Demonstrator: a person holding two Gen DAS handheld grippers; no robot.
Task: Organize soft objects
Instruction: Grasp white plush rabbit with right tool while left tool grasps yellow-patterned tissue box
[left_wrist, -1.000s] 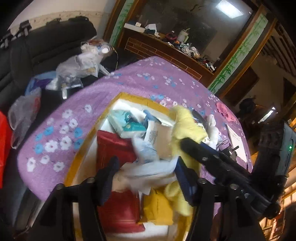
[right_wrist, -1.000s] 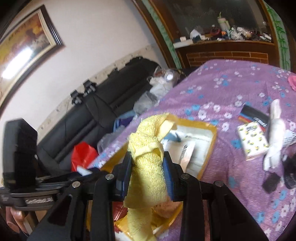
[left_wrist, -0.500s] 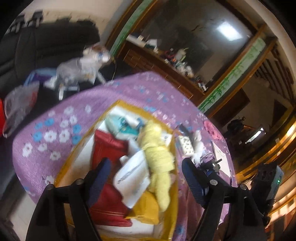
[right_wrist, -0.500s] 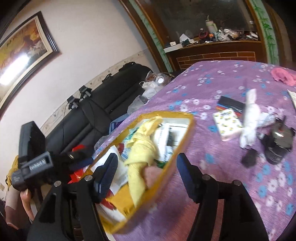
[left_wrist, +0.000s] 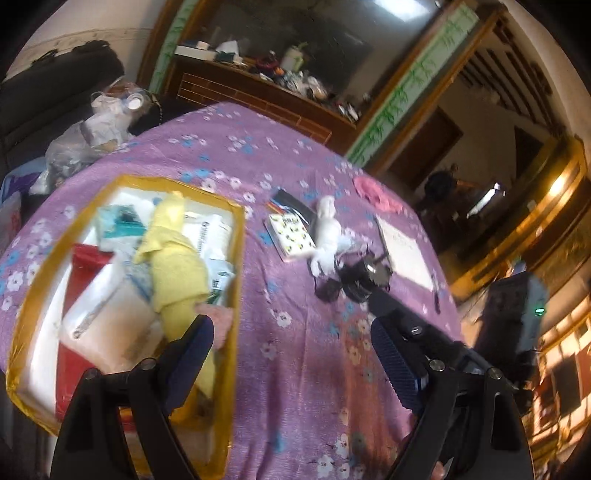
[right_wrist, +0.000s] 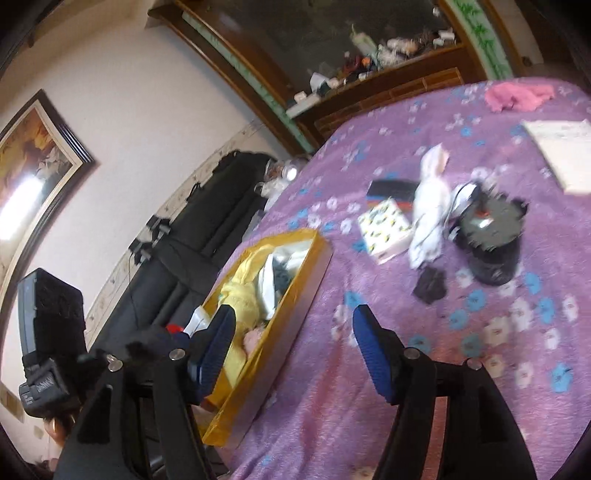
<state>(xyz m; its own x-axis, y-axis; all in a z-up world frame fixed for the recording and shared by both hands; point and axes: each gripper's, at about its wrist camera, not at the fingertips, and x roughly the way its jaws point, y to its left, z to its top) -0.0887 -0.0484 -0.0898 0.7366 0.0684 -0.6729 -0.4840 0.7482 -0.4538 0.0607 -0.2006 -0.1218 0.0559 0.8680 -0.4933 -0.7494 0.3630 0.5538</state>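
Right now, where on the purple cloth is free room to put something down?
Free: the strip between the yellow-rimmed box and the black round device, and the near cloth. Crowded: inside the box, and around the patterned packet and white cloth.

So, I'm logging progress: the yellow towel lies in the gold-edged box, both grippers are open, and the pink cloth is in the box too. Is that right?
Not quite: the pink cloth is not in the box; it lies on the purple tablecloth at the far side, as the right wrist view shows. The yellow towel does lie in the gold-edged box, and the left gripper and right gripper are both open.
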